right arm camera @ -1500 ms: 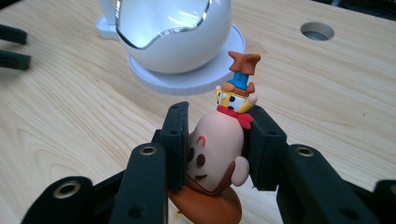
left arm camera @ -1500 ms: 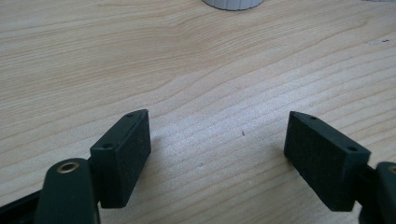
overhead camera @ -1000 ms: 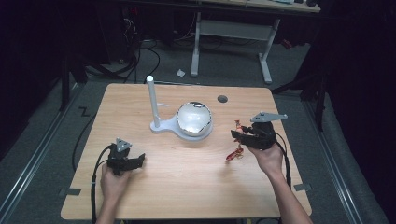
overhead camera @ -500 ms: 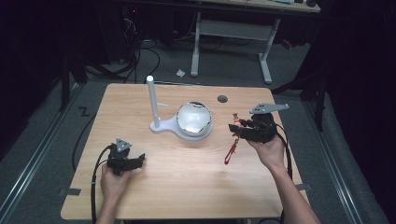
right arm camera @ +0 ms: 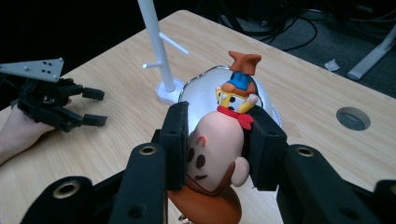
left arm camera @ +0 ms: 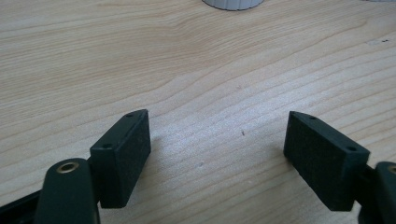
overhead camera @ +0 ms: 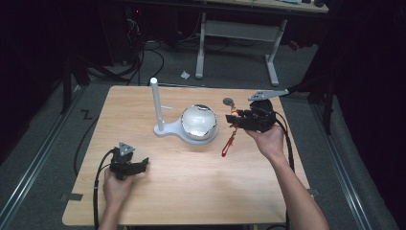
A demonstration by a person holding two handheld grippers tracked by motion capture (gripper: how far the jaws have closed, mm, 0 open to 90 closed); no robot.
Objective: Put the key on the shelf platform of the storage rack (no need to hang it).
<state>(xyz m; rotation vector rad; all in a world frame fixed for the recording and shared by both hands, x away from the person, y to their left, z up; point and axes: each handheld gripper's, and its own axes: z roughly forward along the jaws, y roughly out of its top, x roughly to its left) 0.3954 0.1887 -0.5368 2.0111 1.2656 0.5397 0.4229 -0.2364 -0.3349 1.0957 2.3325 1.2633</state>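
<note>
Right claw point(right arm camera: 215, 140) is clamped on the cowboy keychain point(right arm camera: 219, 144), held up beside the stand point(overhead camera: 160, 108), so I'd guess it gets hung there. I'd line its red strap point(overhead camera: 228, 143) up with a peg before letting go; left claw point(left arm camera: 217, 156) sits wide open and empty on the tabletop point(overhead camera: 191, 182).

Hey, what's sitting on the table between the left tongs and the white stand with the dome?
Nothing: in the high view, only bare wooden table lies between the left tongs and the white stand. The left gripper view shows plain wood too.
</note>
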